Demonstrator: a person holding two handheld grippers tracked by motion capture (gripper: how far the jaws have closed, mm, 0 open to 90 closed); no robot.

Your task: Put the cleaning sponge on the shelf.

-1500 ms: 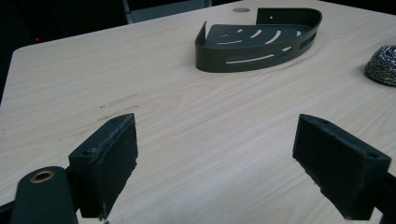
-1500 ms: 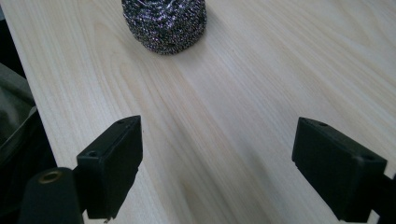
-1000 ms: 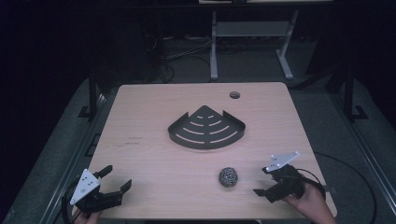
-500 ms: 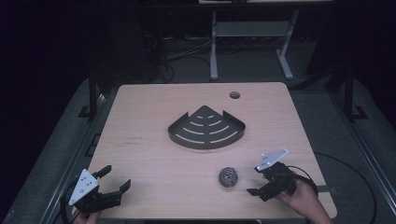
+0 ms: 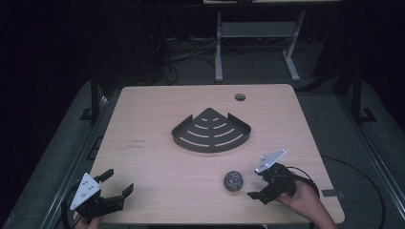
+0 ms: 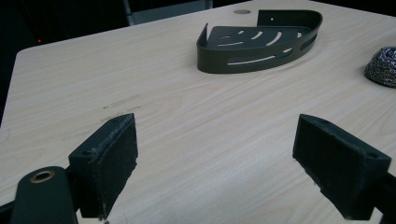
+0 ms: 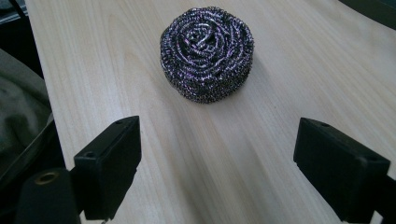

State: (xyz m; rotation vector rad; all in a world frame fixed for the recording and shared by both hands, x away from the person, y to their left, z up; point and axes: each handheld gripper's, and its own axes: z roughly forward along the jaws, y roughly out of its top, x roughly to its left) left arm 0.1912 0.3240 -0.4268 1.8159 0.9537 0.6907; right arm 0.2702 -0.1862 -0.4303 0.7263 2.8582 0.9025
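The steel scourer (image 7: 207, 53) is a round, coiled pad of dark shiny wire, lying flat near the table's front edge, toward its right corner. The right gripper (image 5: 260, 183) sits just beside it, jaws spread, not touching. The left gripper (image 5: 113, 184) rests at the front left corner, jaws spread and empty. A dark corner caddy (image 5: 211, 131) occupies mid-table. The pale wood table (image 5: 143, 114) stands in a dark room.

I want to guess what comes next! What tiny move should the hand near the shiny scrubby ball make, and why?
Probably ease the right gripper forward until its open jaws sit on either side of the steel wool scourer. The scourer lies on the table just ahead of the jaws, centred between them but untouched, so closing now would likely grab nothing.
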